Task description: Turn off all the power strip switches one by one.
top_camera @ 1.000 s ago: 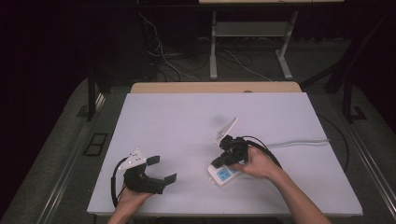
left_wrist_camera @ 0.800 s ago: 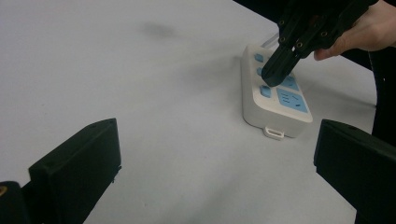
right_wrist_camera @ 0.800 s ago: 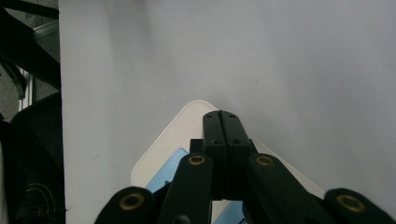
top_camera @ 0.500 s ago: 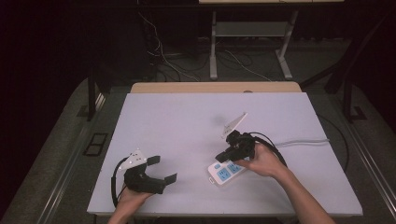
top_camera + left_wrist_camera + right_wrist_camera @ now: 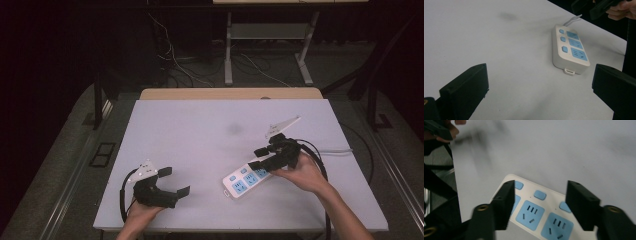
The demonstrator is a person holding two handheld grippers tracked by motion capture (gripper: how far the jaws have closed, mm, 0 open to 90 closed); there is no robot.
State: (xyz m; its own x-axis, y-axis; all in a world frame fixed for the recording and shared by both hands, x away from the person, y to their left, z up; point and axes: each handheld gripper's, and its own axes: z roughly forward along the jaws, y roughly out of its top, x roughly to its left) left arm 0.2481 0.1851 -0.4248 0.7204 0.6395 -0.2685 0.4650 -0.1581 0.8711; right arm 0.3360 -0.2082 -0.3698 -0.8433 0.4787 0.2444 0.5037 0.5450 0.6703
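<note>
The left gripper [image 5: 172,182] sits at the near left edge of the table [image 5: 200,135], jaws spread wide with nothing between them, aimed across the bare surface toward the power strip [image 5: 570,48]. It is well apart from the strip, so it poses no risk for now.

The power strip [image 5: 246,178] lies flat near the right-centre of the table, angled, its blue sockets facing up and its white cord [image 5: 335,150] running off to the right edge. The right gripper [image 5: 260,157] hovers just above the strip's far end; its jaws have just been opening and now stand apart, pinching nothing (in the right gripper view the sockets show in the gap, below the black pads [image 5: 506,200]).

Risks, as judged:
- A low jaw tip could clip the strip's edge as the hand moves, skidding the strip across the smooth top.
- The gripper's own black cable [image 5: 312,150] loops close to the white cord; a snag there could drag the strip toward the right edge.
- If the jaws close again from this height, a pad may land on a switch button [image 5: 539,194] and toggle it rather than grip the body.
</note>
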